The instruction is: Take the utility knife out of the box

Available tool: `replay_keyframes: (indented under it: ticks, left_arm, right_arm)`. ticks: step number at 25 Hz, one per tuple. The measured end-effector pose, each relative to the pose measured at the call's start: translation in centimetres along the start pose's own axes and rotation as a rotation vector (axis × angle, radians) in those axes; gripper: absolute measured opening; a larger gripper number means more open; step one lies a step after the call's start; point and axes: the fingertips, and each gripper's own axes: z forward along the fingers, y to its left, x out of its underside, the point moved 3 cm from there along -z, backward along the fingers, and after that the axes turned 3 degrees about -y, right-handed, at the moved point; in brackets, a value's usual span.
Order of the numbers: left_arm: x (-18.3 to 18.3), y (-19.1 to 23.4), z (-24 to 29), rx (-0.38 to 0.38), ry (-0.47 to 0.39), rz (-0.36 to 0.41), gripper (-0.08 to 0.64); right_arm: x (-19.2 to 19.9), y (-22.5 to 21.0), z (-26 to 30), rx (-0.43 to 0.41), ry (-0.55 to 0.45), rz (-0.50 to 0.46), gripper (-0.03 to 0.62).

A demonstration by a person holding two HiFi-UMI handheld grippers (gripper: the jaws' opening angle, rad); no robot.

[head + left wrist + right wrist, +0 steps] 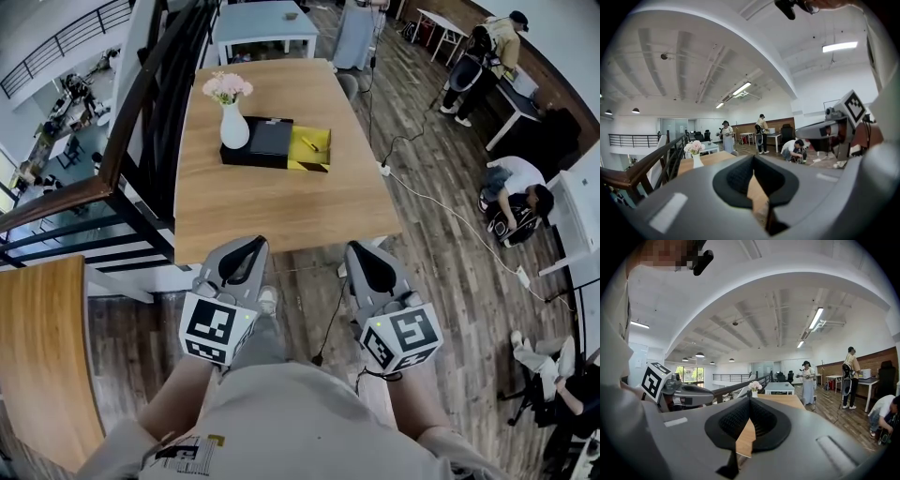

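Note:
On the wooden table (281, 206) a black box (267, 141) lies open, its yellow part (311, 150) on the right. A yellow utility knife (309, 143) rests in that yellow part. My left gripper (247, 246) and right gripper (360, 249) hover side by side at the table's near edge, well short of the box. Both are shut with nothing in them. In the left gripper view the left gripper (753, 157) has its tips together; the right gripper view shows the right gripper (749, 400) the same. The box is hidden in both gripper views.
A white vase of pink flowers (232, 117) stands on the box's left end. A dark railing (141, 112) runs along the table's left side. A cable (441, 206) crosses the floor at the right, where people (511, 187) sit and stand. Another table (262, 23) is behind.

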Motion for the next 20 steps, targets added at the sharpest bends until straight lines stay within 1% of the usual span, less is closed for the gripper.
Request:
replay_keyframes:
  ticks: [5, 11, 20]
  left_arm:
    - [0.8, 3.1, 3.8, 0.024, 0.004, -0.018, 0.002]
    - [0.9, 7.6, 8.9, 0.069, -0.003, -0.041, 0.002]
    - [0.0, 15.6, 17.3, 0.131, 0.004, -0.053, 0.002]
  right_arm:
    - [0.2, -1.5, 4.1, 0.018, 0.020, -0.003, 0.000]
    - [0.2, -3.4, 10.8, 0.036, 0.061, -0.008, 0.001]
    - [-1.7, -7.1, 21.3, 0.085, 0.088, -0.008, 0.001]
